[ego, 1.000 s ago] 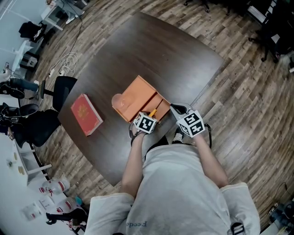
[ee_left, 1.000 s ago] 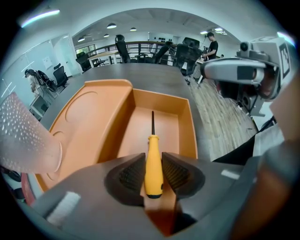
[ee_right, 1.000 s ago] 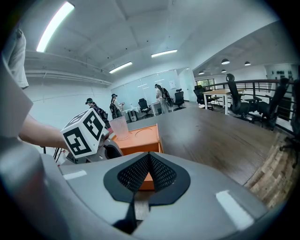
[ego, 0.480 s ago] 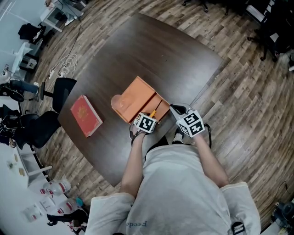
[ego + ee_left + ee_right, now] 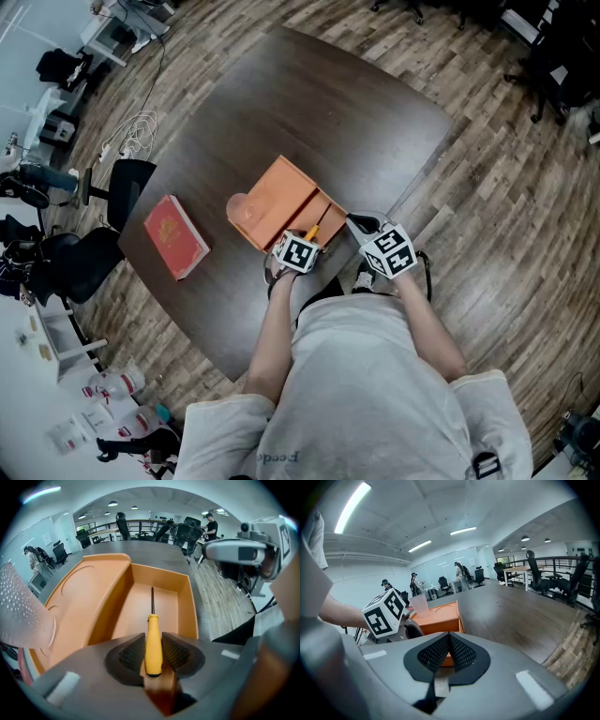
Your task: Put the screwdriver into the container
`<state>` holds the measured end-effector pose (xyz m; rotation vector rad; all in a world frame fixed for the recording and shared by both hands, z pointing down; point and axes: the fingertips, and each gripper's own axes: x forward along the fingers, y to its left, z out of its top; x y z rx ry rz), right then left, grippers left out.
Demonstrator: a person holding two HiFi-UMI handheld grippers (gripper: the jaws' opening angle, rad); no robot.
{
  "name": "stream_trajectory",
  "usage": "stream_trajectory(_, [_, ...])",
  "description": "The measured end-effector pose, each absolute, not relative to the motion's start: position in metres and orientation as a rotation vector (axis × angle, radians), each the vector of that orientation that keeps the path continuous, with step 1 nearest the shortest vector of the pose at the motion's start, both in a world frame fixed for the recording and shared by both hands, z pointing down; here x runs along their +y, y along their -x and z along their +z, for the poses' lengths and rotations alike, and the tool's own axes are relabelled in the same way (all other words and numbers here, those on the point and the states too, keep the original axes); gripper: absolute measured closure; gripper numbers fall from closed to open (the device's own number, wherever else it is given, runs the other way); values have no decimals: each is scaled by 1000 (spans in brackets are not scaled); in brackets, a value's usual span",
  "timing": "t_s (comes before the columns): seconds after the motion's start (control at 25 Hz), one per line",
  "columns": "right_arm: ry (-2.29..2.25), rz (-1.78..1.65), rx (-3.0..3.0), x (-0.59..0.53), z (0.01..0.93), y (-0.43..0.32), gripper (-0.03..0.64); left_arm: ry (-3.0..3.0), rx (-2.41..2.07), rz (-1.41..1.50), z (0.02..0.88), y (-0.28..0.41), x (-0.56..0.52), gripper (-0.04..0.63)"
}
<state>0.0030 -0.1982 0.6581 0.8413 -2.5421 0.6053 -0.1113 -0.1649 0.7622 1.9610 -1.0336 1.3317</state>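
Observation:
An orange container (image 5: 279, 199) with a deep open compartment (image 5: 150, 606) sits on the dark table. My left gripper (image 5: 153, 652) is shut on the yellow handle of the screwdriver (image 5: 153, 637). The thin black shaft points forward and down into that compartment, over its floor. In the head view the left gripper (image 5: 307, 241) is at the container's near edge, and the screwdriver (image 5: 313, 230) shows as a yellow streak. Just to its right, my right gripper (image 5: 360, 226) hovers over the table edge. Its jaws (image 5: 448, 651) are shut with nothing between them.
A clear plastic cup (image 5: 241, 208) stands on the container's flat left section. A red book (image 5: 175, 234) lies on the dark table (image 5: 309, 103) farther left. A black chair (image 5: 126, 188) stands beside the table's left edge. Wood floor surrounds it all.

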Motion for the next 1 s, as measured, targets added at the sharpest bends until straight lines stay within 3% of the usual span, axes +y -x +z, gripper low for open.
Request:
stream_trajectory(0.8, [-771,591,-2520,-193,665,1,615,-1992,-1094,1197,733,116,-160,428])
stream_trajectory(1.0, [-759,587,-2526,-195,665,1,615,-2018,-1083,989,717,105,-154,430])
